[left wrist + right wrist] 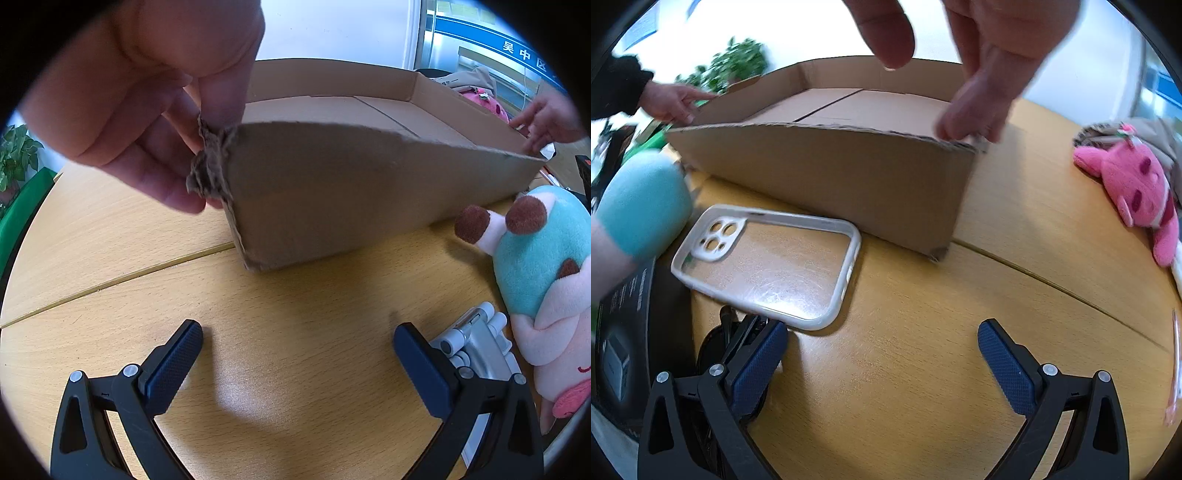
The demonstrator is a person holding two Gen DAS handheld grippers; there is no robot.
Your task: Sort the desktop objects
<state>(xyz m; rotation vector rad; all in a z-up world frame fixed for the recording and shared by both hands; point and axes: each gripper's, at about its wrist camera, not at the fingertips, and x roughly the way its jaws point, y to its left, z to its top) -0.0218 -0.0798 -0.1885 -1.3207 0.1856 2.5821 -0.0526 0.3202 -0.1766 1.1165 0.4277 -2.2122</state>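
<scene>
- The wooden table [295, 306] fills the ground under both my tools, with a seam running across it ahead of the fingers.
- The cardboard box [351, 192] is the biggest thing on it: a shallow open tray, straight ahead of both pairs of fingers, its near wall facing me. It looks empty inside from what I can see.
- A bare hand [147, 103] pinches the box's torn near corner, up and to the left of my left fingers; a second hand [546, 122] touches the far right corner. From the right wrist view these are the hand [982, 74] at the corner above my right fingers and the one [670, 101] in a dark sleeve far left.
- A teal and pink plush toy [546, 280] lies just right of my left fingers, near the box's wall.
- A pink plush toy [1137, 192] lies well to the right of my right fingers.
- A clear phone case [768, 266] with a white rim lies flat ahead of my right tool's left finger, just beside the box wall.
- A silver folding stand [476, 339] sits behind my left tool's right finger.
- My left gripper [297, 354] is spread wide, holding nothing.
- My right gripper [882, 354] is spread wide too, empty.
</scene>
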